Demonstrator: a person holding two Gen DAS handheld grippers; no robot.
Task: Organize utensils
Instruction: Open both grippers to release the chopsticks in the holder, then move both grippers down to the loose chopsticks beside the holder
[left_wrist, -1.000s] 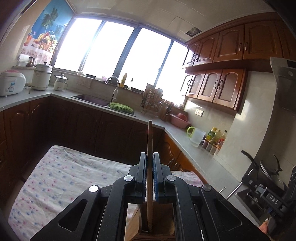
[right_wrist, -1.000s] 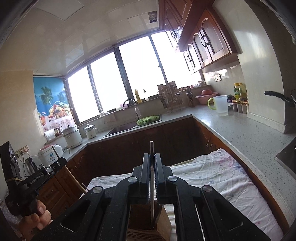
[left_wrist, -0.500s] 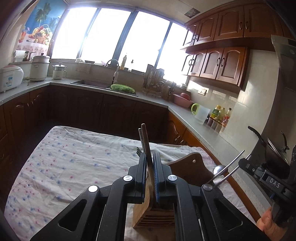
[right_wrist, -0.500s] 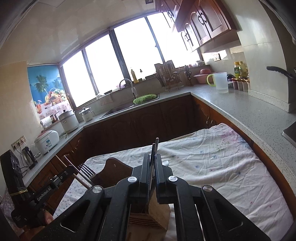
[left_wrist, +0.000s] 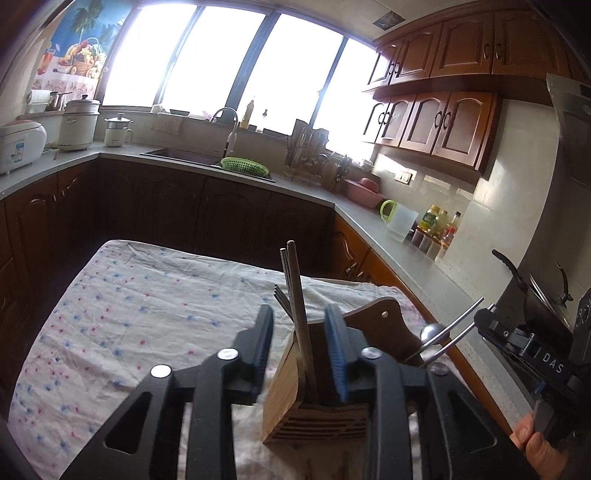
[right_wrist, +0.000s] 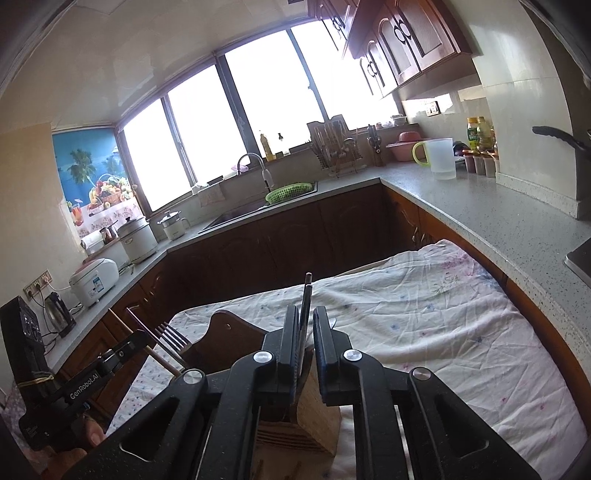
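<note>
A wooden utensil holder (left_wrist: 314, 387) with a tall back board stands on a floral cloth (left_wrist: 147, 314). My left gripper (left_wrist: 299, 347) hangs just over it, jaws opening. Wooden chopsticks (left_wrist: 295, 280) stand in the holder between the blue pads (left_wrist: 334, 347), untouched by them. A fork (left_wrist: 282, 295) stands behind them. My right gripper (right_wrist: 306, 332) is over the same holder (right_wrist: 314, 406), jaws opening. Two thin metal handles (right_wrist: 306, 299) stand between them, resting against the left jaw with a gap on the right. Each gripper shows at the edge of the other's view.
Dark wood cabinets and a grey counter (right_wrist: 480, 206) wrap around the table. A sink (left_wrist: 184, 155) with a green basket (left_wrist: 245, 164) lies under the windows. A clear jug (right_wrist: 439, 158) and bottles stand at the right, a pan handle (left_wrist: 506, 266) near the stove.
Both grippers came down over the holder with their utensils. Their jaws, shut on the chopsticks and the metal handles before, now stand apart, and the utensils rest in the holder.
</note>
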